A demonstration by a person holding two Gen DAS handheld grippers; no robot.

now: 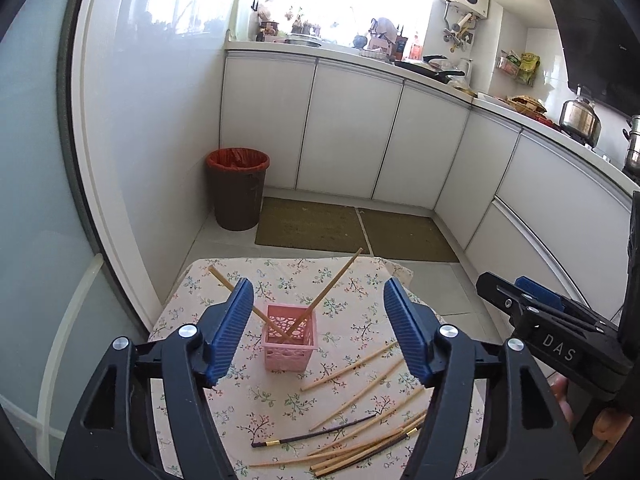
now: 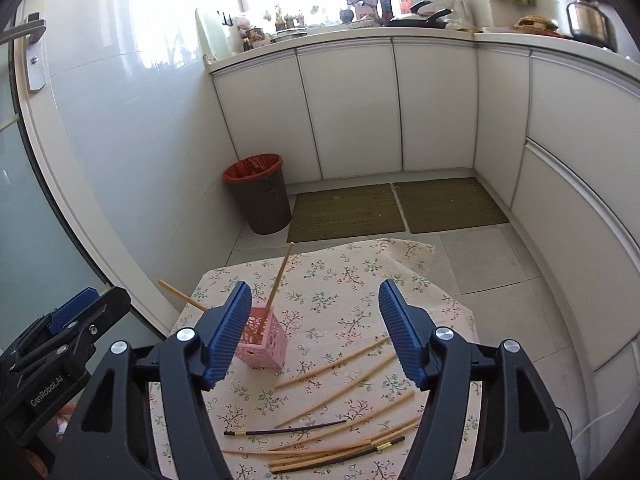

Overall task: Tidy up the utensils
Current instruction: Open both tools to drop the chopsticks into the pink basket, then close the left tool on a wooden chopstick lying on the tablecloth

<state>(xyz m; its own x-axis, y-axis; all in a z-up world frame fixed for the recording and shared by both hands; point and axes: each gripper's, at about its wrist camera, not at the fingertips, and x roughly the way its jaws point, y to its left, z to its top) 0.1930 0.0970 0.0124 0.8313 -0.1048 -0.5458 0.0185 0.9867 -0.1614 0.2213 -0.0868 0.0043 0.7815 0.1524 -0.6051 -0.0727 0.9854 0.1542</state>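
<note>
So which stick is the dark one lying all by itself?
Find the small table with the flowery cloth, then the pink basket standing on it. In front of the basket lie loose chopsticks; the dark chopstick lies nearest the left, nearly black with a gold band, while its closest neighbours are pale wood.

Wooden chopsticks (image 1: 362, 390), perforated plastic holder (image 1: 290, 344), floral cloth (image 1: 276, 276), glossy cabinets (image 1: 348, 128).

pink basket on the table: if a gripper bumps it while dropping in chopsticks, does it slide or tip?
Probably tips. The pink basket is narrow, tall, perforated plastic, so likely light. Its two chopsticks lean far past the rim, raising the load. The floral tablecloth may grip its base, favouring tipping over sliding.
</note>
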